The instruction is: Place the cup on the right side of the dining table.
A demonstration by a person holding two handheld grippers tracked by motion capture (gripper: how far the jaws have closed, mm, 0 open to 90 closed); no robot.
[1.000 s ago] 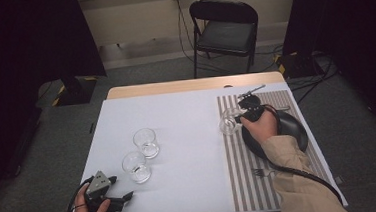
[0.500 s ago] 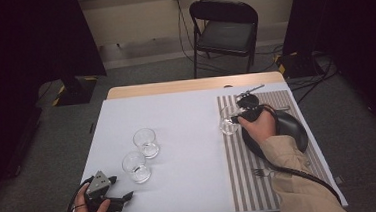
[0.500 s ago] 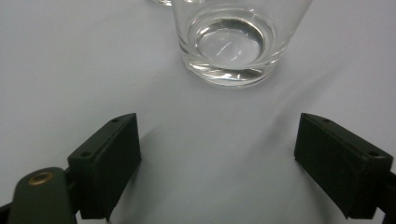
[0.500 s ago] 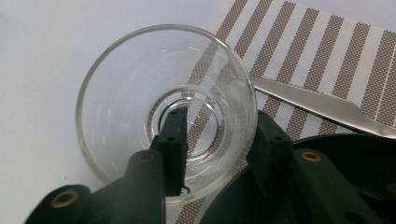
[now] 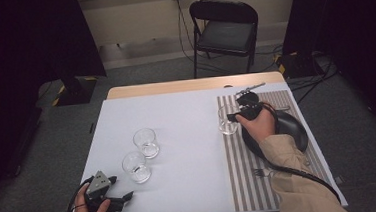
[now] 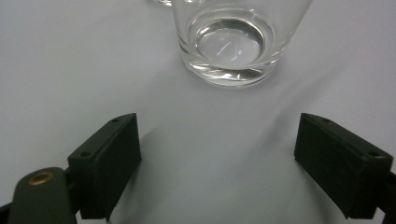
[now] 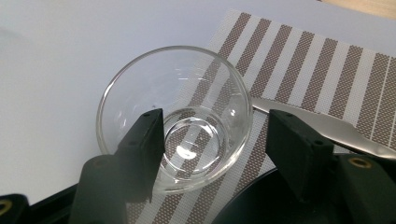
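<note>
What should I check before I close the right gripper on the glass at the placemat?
1. Right gripper open: ok, jaws stand well apart.
2. Glass wall between the jaws: ok, one jaw over the bowl, the other outside the wall; how deep they reach, cannot tell.
3. Glass upright at the edge of the striped placemat: ok in the high view.
4. Outer jaw free of the knife: cannot tell, the blade runs close behind it.
5. Left gripper out of the way: ok, open, with another glass ahead of its jaws and untouched.
</note>
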